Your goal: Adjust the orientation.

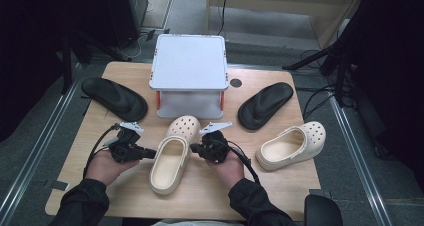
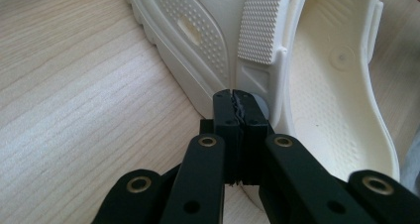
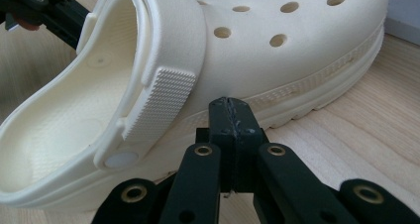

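1. Nearest the person, both hands rest on the wooden table (image 1: 210,196), and between them lies a cream clog (image 1: 172,153), its heel near and its holed toe pointing far toward the shelf

2. The left gripper (image 1: 150,153) sits at the clog's left flank and the right gripper (image 1: 196,148) at its right flank; both pairs of jaws are pressed together with nothing between them

3. I judge the step to be lining up on this clog from both sides, not yet a grasp; the next move calls for the jaws to spread, then close on the rim or strap on each side so the shoe lifts level

4. The left gripper view brings out the strap's ribbed pad (image 2: 260,23) and the dimpled footbed; the right gripper view brings out the toe holes and the strap rivet (image 3: 121,159), plus the other gripper beyond the heel

5. Farther right lies a second cream clog (image 1: 292,146); two black sandals (image 1: 115,98) (image 1: 265,105) flank a small white shelf (image 1: 189,61) at the far side
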Motion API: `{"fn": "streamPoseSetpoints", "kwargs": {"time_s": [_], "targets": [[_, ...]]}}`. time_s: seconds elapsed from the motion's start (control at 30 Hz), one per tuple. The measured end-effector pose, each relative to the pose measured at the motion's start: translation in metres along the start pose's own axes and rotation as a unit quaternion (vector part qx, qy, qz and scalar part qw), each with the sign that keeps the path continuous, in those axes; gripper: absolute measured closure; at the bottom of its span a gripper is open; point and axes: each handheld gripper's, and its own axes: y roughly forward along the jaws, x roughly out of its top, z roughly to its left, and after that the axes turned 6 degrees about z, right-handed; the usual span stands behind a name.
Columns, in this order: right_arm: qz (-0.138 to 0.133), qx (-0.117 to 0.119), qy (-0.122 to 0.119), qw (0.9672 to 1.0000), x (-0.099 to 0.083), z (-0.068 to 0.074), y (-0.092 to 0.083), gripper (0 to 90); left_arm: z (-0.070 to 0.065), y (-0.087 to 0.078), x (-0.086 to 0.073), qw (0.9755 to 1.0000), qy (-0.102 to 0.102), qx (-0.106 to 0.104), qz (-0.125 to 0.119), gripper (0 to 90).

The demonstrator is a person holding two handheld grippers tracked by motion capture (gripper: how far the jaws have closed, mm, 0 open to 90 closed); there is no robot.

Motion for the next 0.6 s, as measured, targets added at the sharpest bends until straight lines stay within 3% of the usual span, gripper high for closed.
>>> {"fn": "streamPoseSetpoints", "kwargs": {"time_s": [0.13,0.23,0.43,0.6], "targets": [[0.003,-0.007,-0.007,0.9999,0.007,0.0,0.005,90.0,0.001,-0.001,-0.003,0.9997,-0.024,-0.01,0.003,90.0],[0.004,-0.007,-0.008,0.9999,0.011,-0.001,0.007,90.0,-0.004,-0.001,-0.006,0.9998,-0.021,-0.003,0.001,90.0],[0.005,-0.008,-0.007,0.9999,0.014,-0.002,0.009,90.0,-0.002,-0.001,-0.007,0.9996,-0.021,-0.018,0.001,90.0],[0.004,-0.008,-0.008,0.9999,0.015,-0.003,0.009,90.0,-0.002,-0.001,-0.007,0.9998,-0.016,-0.014,-0.007,89.5]]}}
